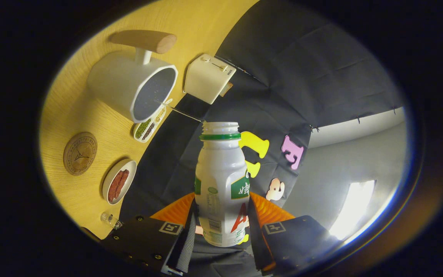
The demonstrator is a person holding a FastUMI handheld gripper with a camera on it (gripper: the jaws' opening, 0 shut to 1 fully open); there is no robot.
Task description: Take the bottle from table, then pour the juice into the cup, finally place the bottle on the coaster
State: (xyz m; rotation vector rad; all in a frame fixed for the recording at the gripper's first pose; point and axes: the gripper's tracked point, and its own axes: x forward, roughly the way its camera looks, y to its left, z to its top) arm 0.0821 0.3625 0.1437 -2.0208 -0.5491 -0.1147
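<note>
- Gripper view: the gripper (221, 227) pinches the bottle (222, 184) low on its body, one finger pressed to each flank, with the bottle lifted clear of the table (71, 100).
- The bottle's long axis runs straight ahead along the fingers toward 12 o'clock; its uncapped mouth, ringed by a green collar, points away from the camera at the booth wall.
- The whole scene reads as rolled: the wooden table stands on end at 9 to 11 o'clock of the bottle, which suggests the gripper is turned well over on its side.
- The cup (133, 86), a white mug under a wooden handle, sits at about 10 o'clock from the bottle's mouth, its opening facing back toward the bottle and well apart from it. No stream of juice can be made out between mouth and rim.
- The coaster (80, 153), a round wooden disc, lies bare at about 9 o'clock of the bottle, nearer the gripper than the cup.
- Also on the table: a small white box (208, 77) beyond the cup, a narrow dish of beans (149, 125) just beside the cup's rim, and an oval plate of red strips (119, 186) near the coaster.
- Judged from this, the coming move turns on the offset between mouth and cup: the bottle must travel toward 10 o'clock before any pour would land inside.
</note>
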